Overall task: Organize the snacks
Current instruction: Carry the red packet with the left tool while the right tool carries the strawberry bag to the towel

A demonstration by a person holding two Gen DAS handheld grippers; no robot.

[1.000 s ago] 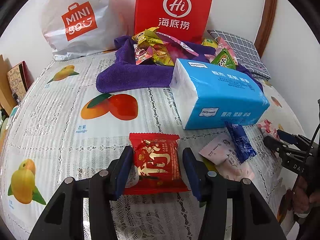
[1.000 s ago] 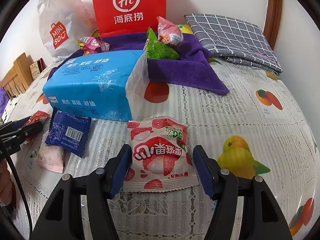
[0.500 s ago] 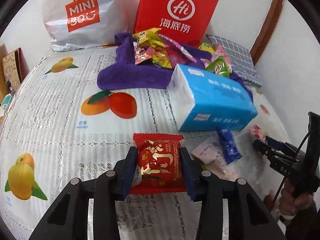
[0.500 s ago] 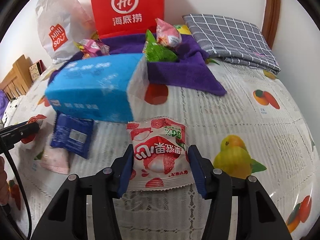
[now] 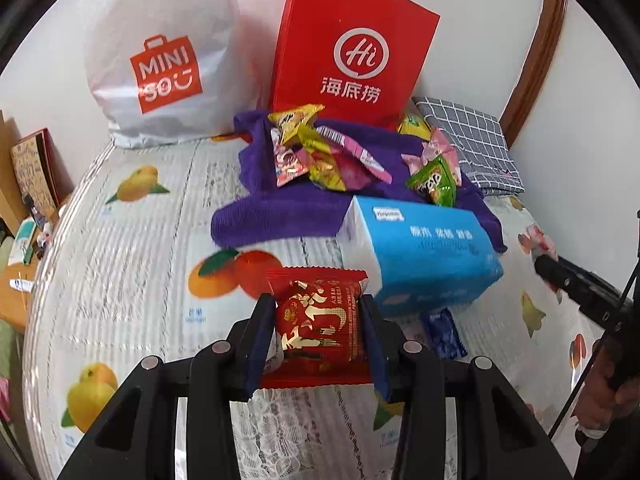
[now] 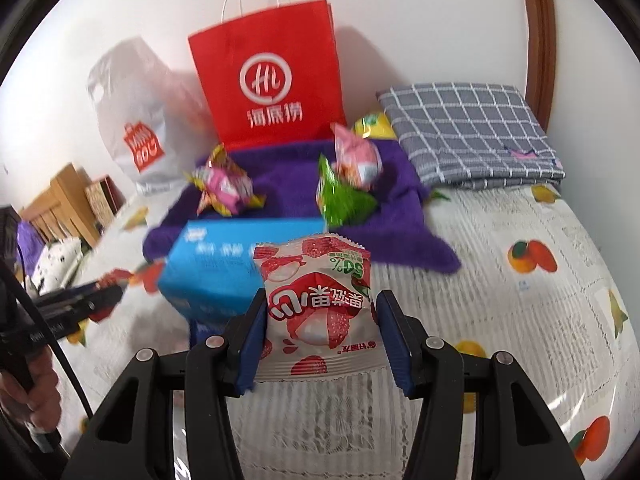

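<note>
My left gripper (image 5: 316,340) is shut on a red snack packet (image 5: 318,328) with gold lettering, held above the tablecloth. My right gripper (image 6: 320,336) is shut on a white and red lychee snack packet (image 6: 318,308), also lifted off the cloth. On the purple towel (image 5: 280,208) at the back lie a heap of yellow and pink snack packets (image 5: 316,156) and a green packet (image 5: 434,182). A blue packet (image 5: 442,334) lies on the cloth below the tissue pack. The right gripper (image 5: 580,292) shows at the right edge of the left wrist view.
A blue tissue pack (image 5: 424,252) lies between the towel and the grippers. A red paper bag (image 5: 352,52) and a white plastic bag (image 5: 160,60) stand against the wall. A folded grey checked cloth (image 6: 468,132) lies at the back right. A hand (image 6: 28,392) holds the left gripper.
Both grippers closed on their packets and lifted them off the tablecloth. Both views now look from higher up, with the towel and bags lower in the picture.
</note>
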